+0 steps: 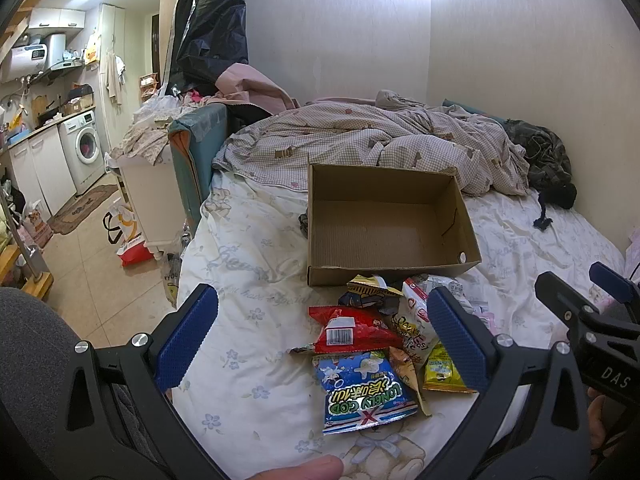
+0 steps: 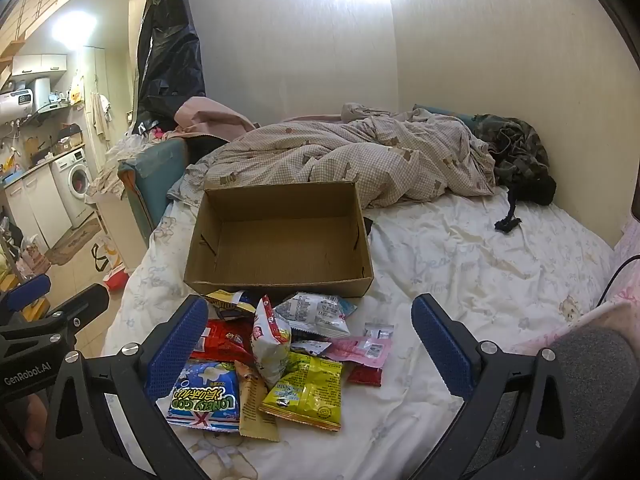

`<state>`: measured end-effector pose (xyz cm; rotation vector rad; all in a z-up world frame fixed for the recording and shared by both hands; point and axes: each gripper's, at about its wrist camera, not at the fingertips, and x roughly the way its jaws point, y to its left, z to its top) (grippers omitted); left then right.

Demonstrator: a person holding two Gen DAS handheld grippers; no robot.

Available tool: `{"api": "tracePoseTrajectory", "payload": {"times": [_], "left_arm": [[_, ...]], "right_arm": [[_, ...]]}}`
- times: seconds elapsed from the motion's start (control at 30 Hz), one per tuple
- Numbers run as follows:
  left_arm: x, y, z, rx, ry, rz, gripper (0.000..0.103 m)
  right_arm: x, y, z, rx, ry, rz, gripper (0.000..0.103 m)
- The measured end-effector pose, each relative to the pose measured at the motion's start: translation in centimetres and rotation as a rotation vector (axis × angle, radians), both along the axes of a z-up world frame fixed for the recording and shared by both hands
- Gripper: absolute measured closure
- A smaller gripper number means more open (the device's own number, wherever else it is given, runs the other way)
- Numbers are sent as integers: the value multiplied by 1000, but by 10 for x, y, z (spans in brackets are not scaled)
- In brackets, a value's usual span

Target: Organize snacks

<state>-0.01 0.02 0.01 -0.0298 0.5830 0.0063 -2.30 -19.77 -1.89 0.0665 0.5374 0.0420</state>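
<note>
An open, empty cardboard box (image 1: 384, 224) sits on the bed; it also shows in the right wrist view (image 2: 280, 240). A pile of snack packets lies just in front of it: a blue Lonely God bag (image 1: 366, 396) (image 2: 206, 396), a red bag (image 1: 354, 328) (image 2: 224, 340), a yellow bag (image 2: 306, 394) (image 1: 442, 370), a white bag (image 2: 270, 340), a pink packet (image 2: 362, 350). My left gripper (image 1: 320, 340) is open above the pile. My right gripper (image 2: 308, 344) is open above the pile too. Both are empty.
A rumpled checked duvet (image 1: 372, 144) lies behind the box, dark clothes (image 1: 548, 160) in the far right corner. The bed's left edge drops to a tiled floor (image 1: 96, 280) with bags. A wall runs along the right side.
</note>
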Motion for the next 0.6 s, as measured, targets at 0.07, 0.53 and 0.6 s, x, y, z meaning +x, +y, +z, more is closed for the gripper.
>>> {"api": "tracePoseTrajectory", "payload": {"times": [0.07, 0.53, 0.6], "left_arm": [[0, 0, 0, 0, 1, 0, 0], [0, 0, 0, -1, 1, -1, 0], [0, -3, 1, -4, 1, -2, 0]], "right_arm": [[0, 0, 0, -1, 0, 0, 0], [0, 0, 0, -2, 1, 0, 0], [0, 0, 0, -5, 1, 1, 0]]}}
